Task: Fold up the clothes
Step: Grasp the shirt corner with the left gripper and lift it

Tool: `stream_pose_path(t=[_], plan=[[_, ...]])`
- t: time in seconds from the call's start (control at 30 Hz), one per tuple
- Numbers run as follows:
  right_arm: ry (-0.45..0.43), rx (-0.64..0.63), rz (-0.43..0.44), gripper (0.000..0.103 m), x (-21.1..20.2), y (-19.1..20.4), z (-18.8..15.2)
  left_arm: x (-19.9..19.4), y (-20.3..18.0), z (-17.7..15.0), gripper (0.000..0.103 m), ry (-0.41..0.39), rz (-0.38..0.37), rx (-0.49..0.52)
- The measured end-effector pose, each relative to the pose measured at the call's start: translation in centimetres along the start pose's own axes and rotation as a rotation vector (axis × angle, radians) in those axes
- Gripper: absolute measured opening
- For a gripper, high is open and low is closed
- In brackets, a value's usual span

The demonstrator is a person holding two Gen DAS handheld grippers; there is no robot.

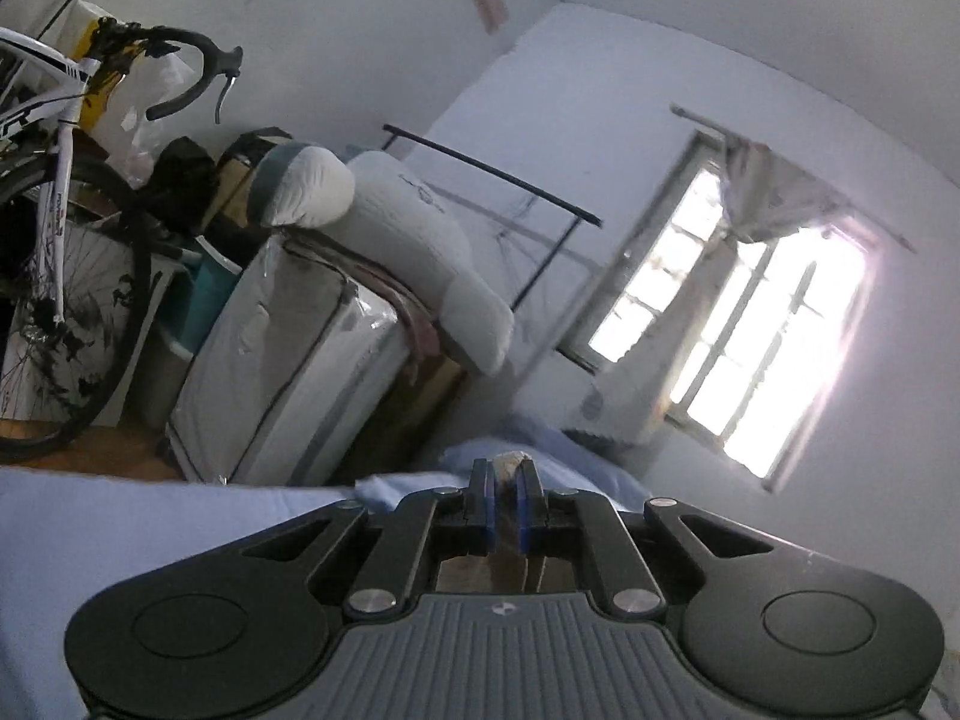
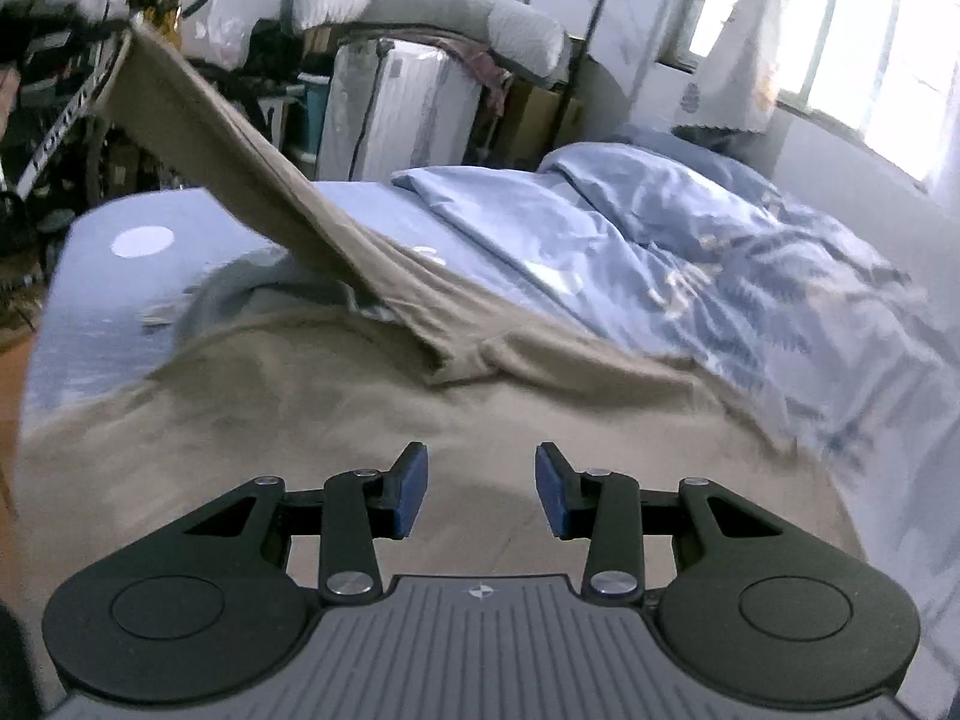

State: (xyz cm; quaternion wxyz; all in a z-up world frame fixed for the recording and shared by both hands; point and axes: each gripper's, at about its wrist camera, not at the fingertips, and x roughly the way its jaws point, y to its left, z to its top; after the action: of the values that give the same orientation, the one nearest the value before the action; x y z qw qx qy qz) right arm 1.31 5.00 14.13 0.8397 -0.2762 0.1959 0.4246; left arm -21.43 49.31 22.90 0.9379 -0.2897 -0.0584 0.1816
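A tan garment point(image 2: 372, 408) lies spread on the blue bed point(image 2: 108, 228). One part of it point(image 2: 198, 138) is pulled up taut toward the upper left of the right wrist view. My left gripper point(image 1: 507, 471) is shut on a bit of the tan cloth point(image 1: 510, 461), raised and tilted above the bed. My right gripper point(image 2: 482, 489) is open and empty, just above the flat part of the garment.
A crumpled blue duvet point(image 2: 690, 252) covers the bed's right side. A white bicycle point(image 1: 54, 192), a wrapped white case point(image 1: 282, 360) with grey pillows point(image 1: 420, 246) on top and a window point(image 1: 738, 324) stand beyond the bed.
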Motion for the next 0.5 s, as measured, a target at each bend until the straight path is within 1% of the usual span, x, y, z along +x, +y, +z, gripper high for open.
stream_pose_path(t=[0.03,0.07,0.17,0.3,0.4,0.5], plan=[[0.002,-0.023,-0.012,0.05,1.3,0.0,0.6,1.1,0.1,0.5,0.005,-0.003,0.005,0.002],[0.003,-0.047,-0.024,0.053,2.5,0.0,1.2,2.3,0.1,1.0,0.005,-0.007,0.006,0.011],[-0.007,-0.137,-0.02,0.053,6.6,1.1,2.7,4.7,0.5,1.5,0.005,-0.013,-0.007,0.031],[0.003,-0.219,-0.006,0.053,11.4,3.1,4.2,7.7,1.6,1.9,0.005,-0.008,-0.014,0.056],[0.0,-0.218,0.003,0.053,13.5,3.4,4.9,10.1,3.2,2.2,0.005,0.009,0.006,0.035],[0.01,-0.157,0.024,0.053,14.4,2.1,5.5,13.4,5.0,2.6,0.005,0.031,0.037,0.005]])
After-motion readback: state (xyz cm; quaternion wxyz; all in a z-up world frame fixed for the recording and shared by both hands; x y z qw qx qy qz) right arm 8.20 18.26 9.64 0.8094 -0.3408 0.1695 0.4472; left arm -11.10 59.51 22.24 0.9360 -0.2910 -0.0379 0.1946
